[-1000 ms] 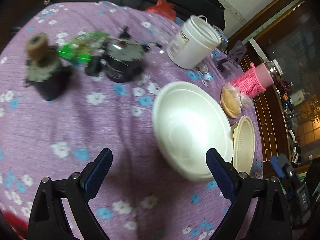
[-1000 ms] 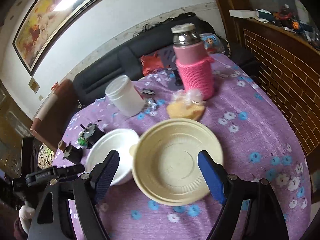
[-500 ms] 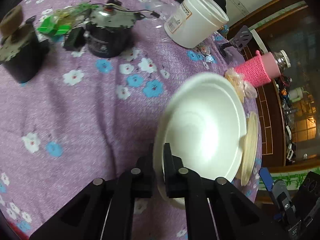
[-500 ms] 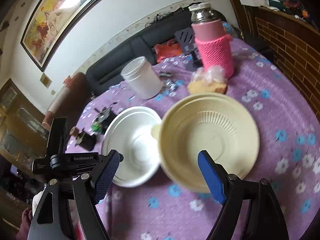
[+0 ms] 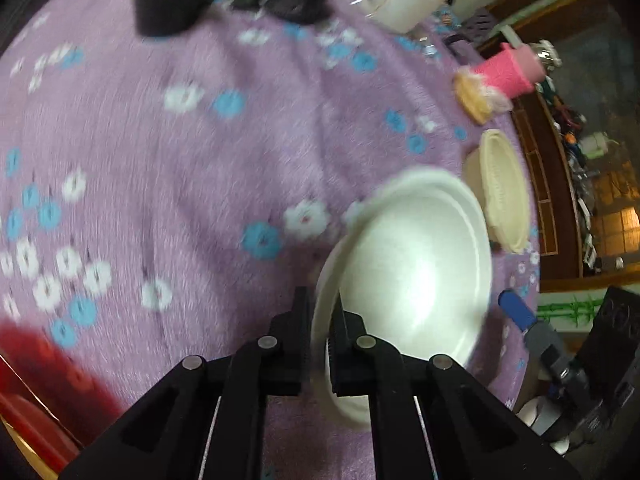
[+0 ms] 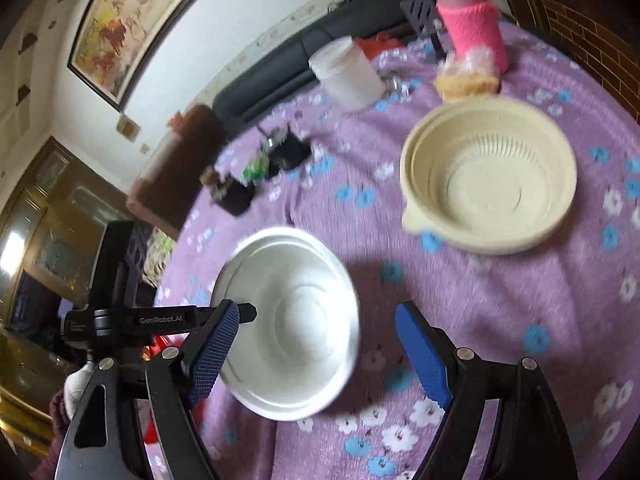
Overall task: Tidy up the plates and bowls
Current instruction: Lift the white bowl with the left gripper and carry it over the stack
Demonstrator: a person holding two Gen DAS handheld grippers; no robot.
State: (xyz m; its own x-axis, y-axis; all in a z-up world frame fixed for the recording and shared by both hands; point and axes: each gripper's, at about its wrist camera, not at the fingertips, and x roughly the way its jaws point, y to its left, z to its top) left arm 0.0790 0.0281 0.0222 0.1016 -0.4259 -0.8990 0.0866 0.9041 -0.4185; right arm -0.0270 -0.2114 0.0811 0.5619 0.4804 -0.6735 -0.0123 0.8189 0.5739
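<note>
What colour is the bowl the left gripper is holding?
White. The white bowl shows best in the right wrist view.

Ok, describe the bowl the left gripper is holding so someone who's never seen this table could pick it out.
Start at the round table with the purple flowered cloth and find the tall pink-sleeved flask at its far side. In front of it sits a cream ribbed bowl; the one you want is the white bowl nearer the edge. It is plain smooth white, with the left gripper clamped on its rim.

White wall [image 6: 208, 40] with framed painting [image 6: 120, 28], black sofa [image 6: 280, 68] below.
</note>
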